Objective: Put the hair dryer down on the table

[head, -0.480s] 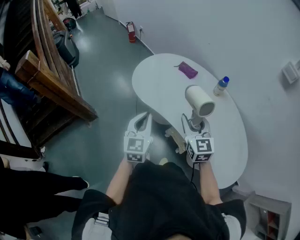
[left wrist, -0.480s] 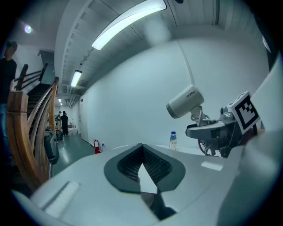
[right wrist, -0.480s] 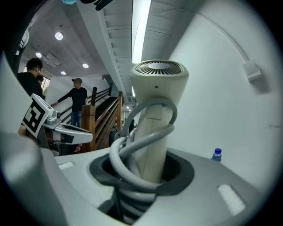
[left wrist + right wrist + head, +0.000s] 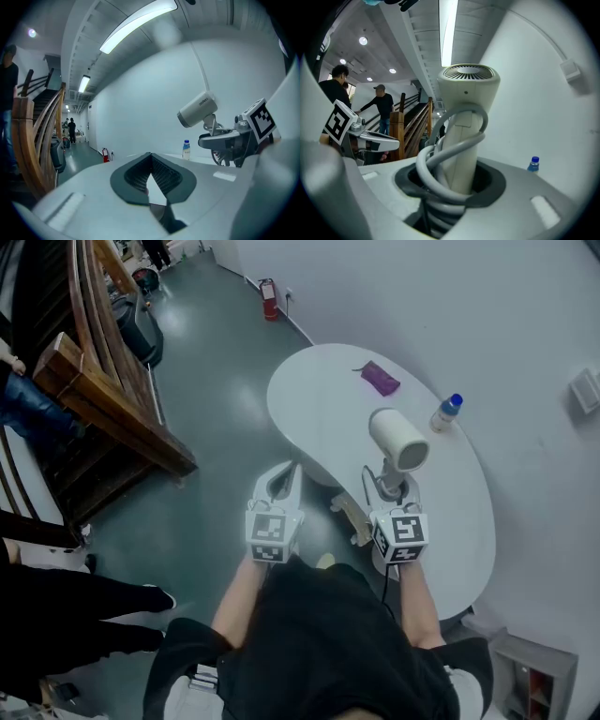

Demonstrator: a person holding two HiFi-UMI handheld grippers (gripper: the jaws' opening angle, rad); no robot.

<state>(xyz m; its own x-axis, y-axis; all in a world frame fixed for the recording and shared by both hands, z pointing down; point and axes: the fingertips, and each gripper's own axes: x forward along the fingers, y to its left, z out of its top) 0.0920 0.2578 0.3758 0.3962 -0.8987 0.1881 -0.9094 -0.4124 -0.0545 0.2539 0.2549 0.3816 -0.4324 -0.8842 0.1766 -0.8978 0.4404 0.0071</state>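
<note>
A cream hair dryer stands upright in my right gripper, above the near edge of the white table. The jaws are shut on its handle, with the grey cord looped around it. The dryer's grille end points up in the right gripper view. My left gripper hangs left of the table over the floor. Its jaws meet at the tips with nothing between them. From the left gripper view, the dryer and the right gripper show at the right.
A purple cloth lies at the table's far side and a blue-capped bottle stands by the wall. A wooden stair rail runs at the left. A red fire extinguisher stands on the floor. People stand in the background.
Both grippers and the dryer hold almost the same place; the view has only shifted slightly.
</note>
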